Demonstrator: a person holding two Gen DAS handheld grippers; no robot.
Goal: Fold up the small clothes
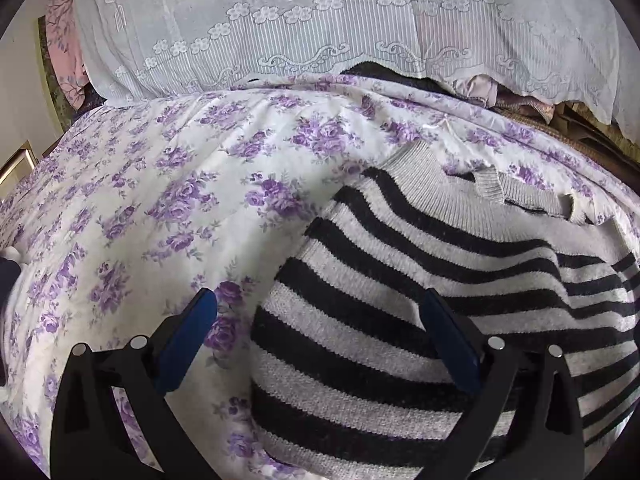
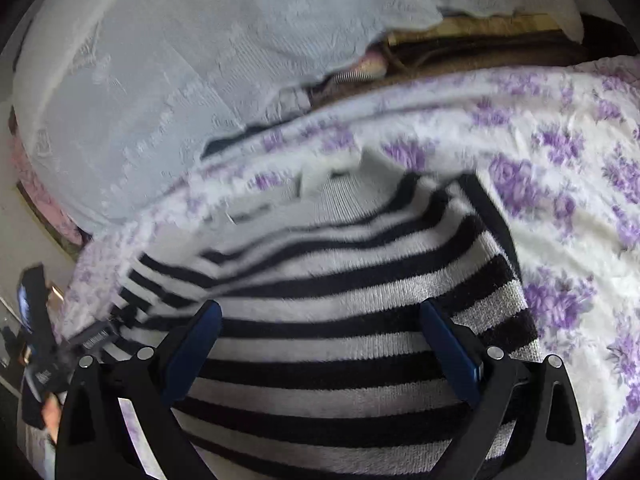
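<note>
Both my grippers, left [image 1: 320,308] and right [image 2: 320,312], spread, empty above striped sweater [image 1: 420,300]. Approach stage; next, pinch edge ahead.

Soft daylight, fisheye-bent edges, dark corners, right wrist view motion-blurred

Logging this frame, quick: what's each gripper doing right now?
Left gripper: open, holding nothing, straddling the sweater's left edge.
Right gripper: open, holding nothing, over the sweater.
</note>
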